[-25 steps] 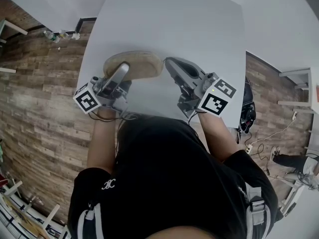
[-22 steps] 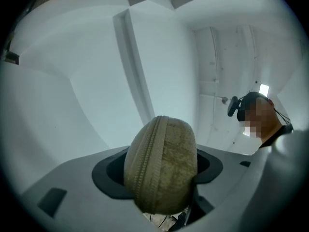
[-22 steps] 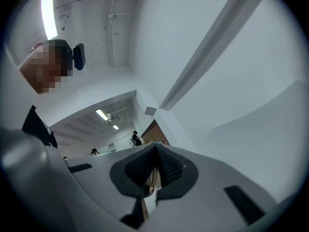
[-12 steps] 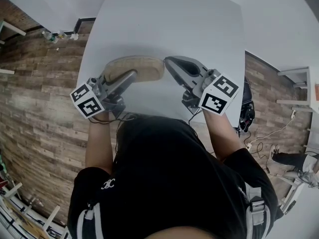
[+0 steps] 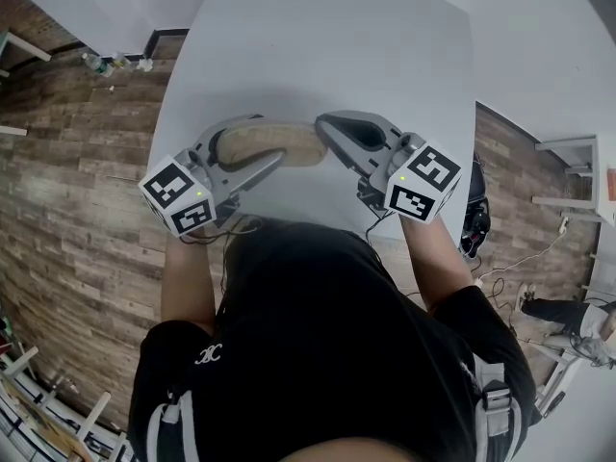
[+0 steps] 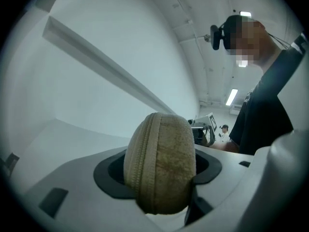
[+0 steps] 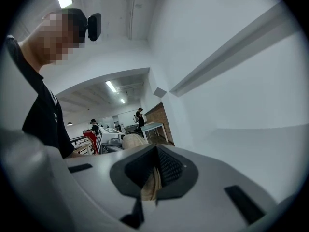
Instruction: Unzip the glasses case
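Far half of the table [image 5: 318,56] is lying open, so either gripper could be passing there. The near strip is getting crowded. The glasses case [image 5: 289,147] is lying left-right. The left gripper [image 5: 268,140] is clamping across its left end, and the right gripper [image 5: 325,128] is pinching the zipper tab [image 7: 150,185] at its right end. The person's torso [image 5: 318,335] is blocking the near edge. Bare table is showing left and right of the grippers.

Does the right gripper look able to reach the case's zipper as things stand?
Likely yes: the right gripper sits at the end of the case, jaws shut on a tan tab; nothing intervenes.
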